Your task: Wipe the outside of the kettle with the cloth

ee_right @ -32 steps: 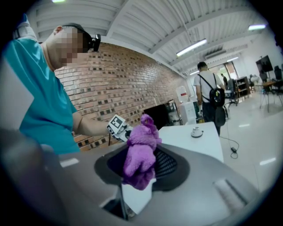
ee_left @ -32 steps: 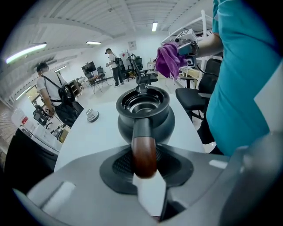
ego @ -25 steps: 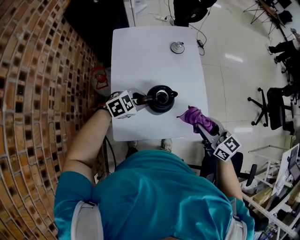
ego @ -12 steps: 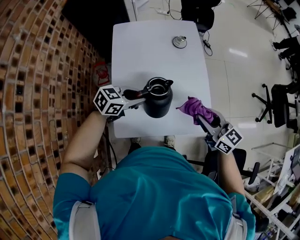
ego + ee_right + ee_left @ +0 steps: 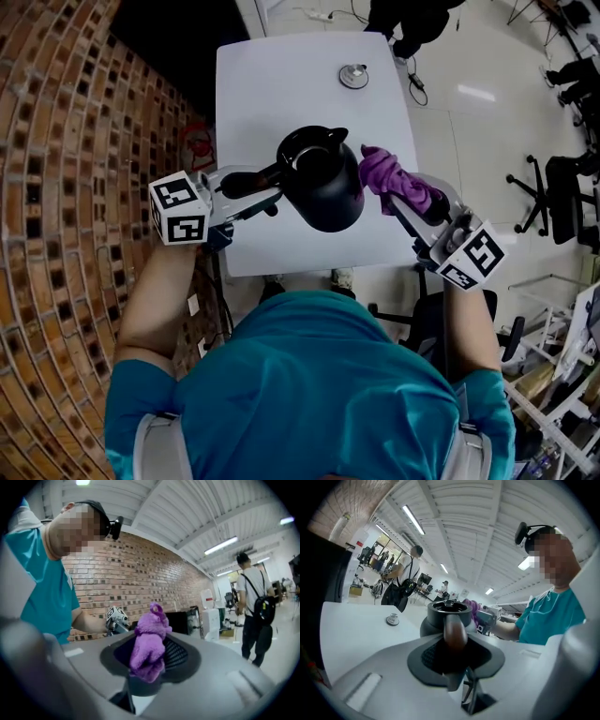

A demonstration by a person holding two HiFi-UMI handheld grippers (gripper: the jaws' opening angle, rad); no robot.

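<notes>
Holding: kettle (image 5: 323,187), black, by its handle (image 5: 239,181) in my left gripper (image 5: 251,185), jaws partway closed and clamped on that handle; kettle tilted above the white table (image 5: 281,94). Right gripper (image 5: 412,202): jaws pinched on the purple cloth (image 5: 394,180), bunched, at the kettle's right flank; whether touching, I cannot quite tell. Wiping, by my judgement: barely started; nearly the whole outside remains.
</notes>
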